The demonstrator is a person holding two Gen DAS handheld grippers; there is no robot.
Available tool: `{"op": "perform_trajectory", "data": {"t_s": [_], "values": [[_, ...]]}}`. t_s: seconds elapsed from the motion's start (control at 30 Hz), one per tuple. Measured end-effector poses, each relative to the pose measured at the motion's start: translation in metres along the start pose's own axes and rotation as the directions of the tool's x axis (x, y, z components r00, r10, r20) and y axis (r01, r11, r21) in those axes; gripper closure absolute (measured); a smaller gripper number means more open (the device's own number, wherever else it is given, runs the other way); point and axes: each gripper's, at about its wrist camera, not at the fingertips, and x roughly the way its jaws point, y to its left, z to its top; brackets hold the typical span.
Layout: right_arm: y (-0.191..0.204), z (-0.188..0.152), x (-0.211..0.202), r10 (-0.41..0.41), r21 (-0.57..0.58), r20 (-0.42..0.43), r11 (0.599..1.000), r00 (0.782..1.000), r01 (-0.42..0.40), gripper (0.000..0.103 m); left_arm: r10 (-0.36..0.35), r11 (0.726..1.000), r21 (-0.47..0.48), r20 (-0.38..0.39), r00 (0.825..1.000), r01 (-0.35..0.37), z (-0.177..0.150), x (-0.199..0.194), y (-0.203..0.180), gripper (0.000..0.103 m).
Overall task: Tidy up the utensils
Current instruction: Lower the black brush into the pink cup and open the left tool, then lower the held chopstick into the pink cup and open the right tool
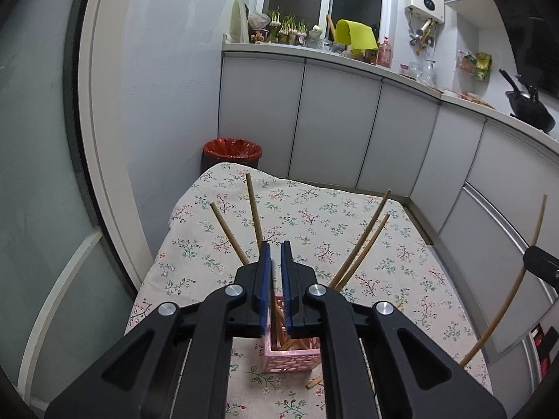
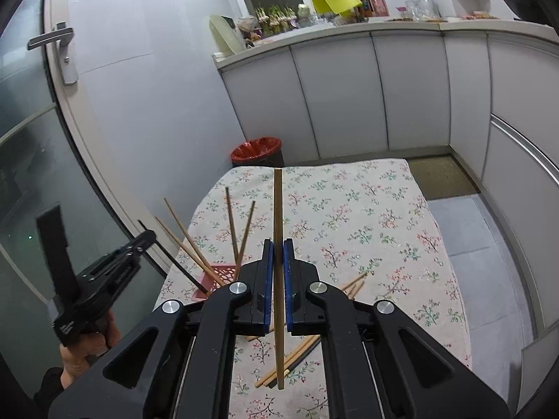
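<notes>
Here, chopstick (image 2: pixel 278 279) upright between right gripper (image 2: pixel 278 244) jaws.

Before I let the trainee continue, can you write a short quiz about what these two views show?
1. True or false: the right hand-held gripper is empty.
2. The pink basket holds: A spoons, B chopsticks, C forks.
3. Fill in: the loose chopsticks lie on the floral ___.

Key
1. False: it is shut on one upright chopstick.
2. B: the basket chopsticks lean outward.
3. tablecloth.
</notes>
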Motion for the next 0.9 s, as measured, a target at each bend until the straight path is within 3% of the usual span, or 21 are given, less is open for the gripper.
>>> {"op": "perform_trajectory", "data": {"t_s": [0.03, 0.07, 0.23, 0.67, 0.9], "values": [[0.002, -0.001, 0.001, 0.006, -0.01, 0.007, 1.0, 1.0, -0.005, 0.098, -0.005, 1.0, -0.007, 0.003, 1.0, 0.006, 0.001, -0.003, 0.001, 0.07], [0.004, -0.002, 0.001, 0.012, -0.018, 0.015, 1.0, 1.0, -0.011, 0.098, -0.003, 1.0, -0.014, 0.015, 1.0, 0.003, 0.001, -0.008, 0.001, 0.061], [0.012, -0.002, 0.0, 0.037, -0.026, 0.075, 0.999, 0.996, -0.036, 0.098, 0.0, 0.999, -0.047, 0.013, 1.0, 0.001, 0.001, -0.029, 0.014, 0.046], [0.042, 0.018, 0.014, 0.075, 0.033, 0.281, 0.996, 0.957, -0.088, 0.098, 0.065, 0.991, -0.105, -0.139, 0.988, -0.08, -0.019, -0.023, 0.05, 0.029], [0.061, 0.014, 0.042, 0.042, 0.034, 0.302, 0.998, 0.952, -0.055, 0.098, 0.06, 0.993, -0.092, -0.166, 0.984, -0.076, -0.021, -0.021, 0.055, 0.027]]}}
